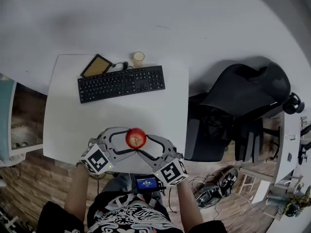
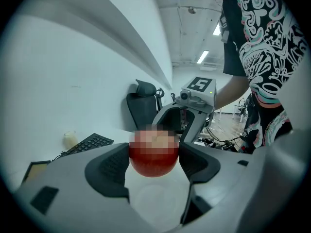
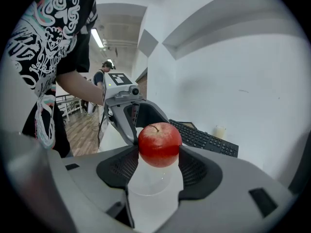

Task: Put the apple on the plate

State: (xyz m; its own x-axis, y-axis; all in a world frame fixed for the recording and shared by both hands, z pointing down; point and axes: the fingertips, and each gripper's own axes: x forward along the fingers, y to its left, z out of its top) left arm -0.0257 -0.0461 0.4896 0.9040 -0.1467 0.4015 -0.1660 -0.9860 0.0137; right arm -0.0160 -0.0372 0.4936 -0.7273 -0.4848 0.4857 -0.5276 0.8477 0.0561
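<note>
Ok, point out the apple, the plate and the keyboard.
apple (image 1: 136, 138), head view, its red top.
plate (image 3: 146, 186), right gripper view, bare surface below the apple.
keyboard (image 1: 121, 83), head view, the middle keys.

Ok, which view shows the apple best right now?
The right gripper view: the apple is whole and sharp between the jaws, with its stem showing. The left gripper view also has it between the jaws, but a mosaic patch covers its top. The head view shows it only small, from above.
</note>
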